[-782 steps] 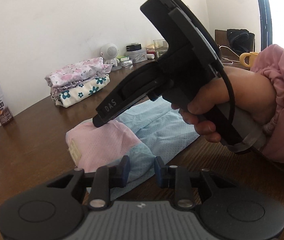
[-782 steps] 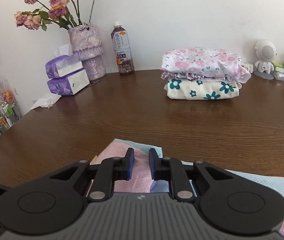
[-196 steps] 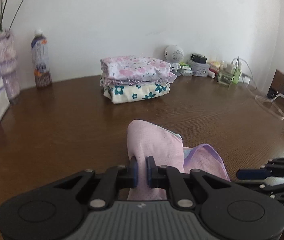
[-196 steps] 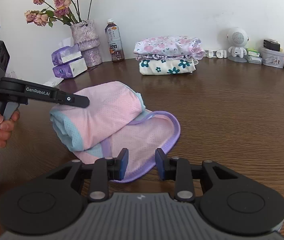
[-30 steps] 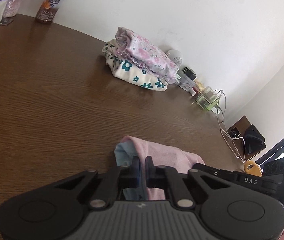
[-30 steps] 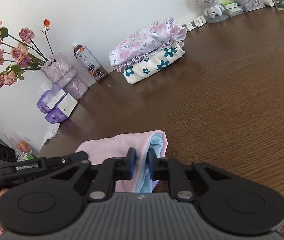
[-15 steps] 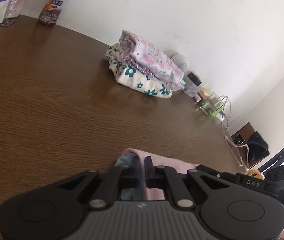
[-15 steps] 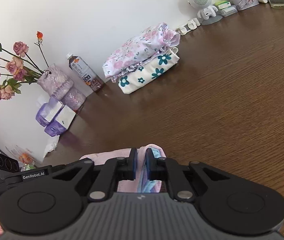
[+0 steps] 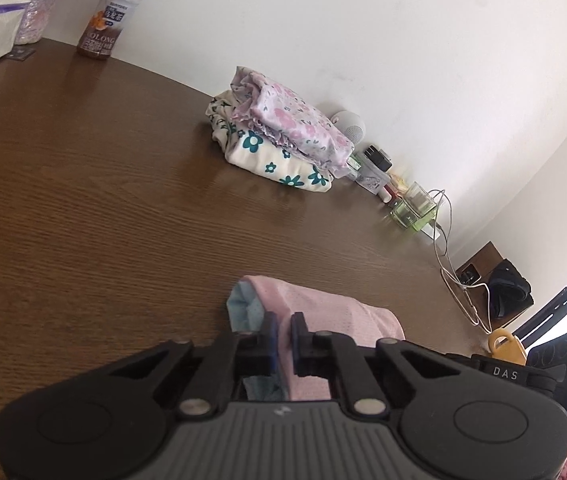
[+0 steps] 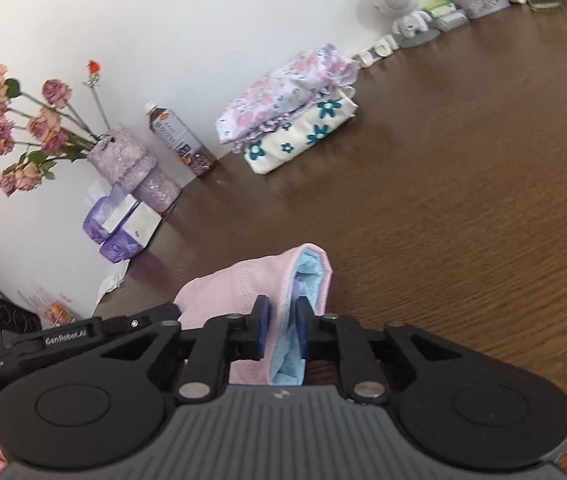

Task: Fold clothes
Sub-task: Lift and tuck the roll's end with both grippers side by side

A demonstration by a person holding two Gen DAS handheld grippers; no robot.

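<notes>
Brown bench [image 10: 463, 200] lies bare toward the stack [image 10: 287, 116] at 12 o'clock. Both jaws pinch the garment [image 10: 243, 284]; carry it level, ends matched, so folds hold.

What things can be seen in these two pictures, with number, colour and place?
folded garment: one, pink with blue lining, near edge of table, held by both tongs
folded clothes: two, floral pink on white with teal flowers, stacked near the wall
table: one, dark brown wood
bottle: one, brown drink, by the wall
vase: one, lilac, with dried pink roses, left of bottle
tissue packs: two, purple, in front of the vase
speaker: one, white, far right by the wall
left tongs: black, shut on the garment
right tongs: black, shut on the garment
</notes>
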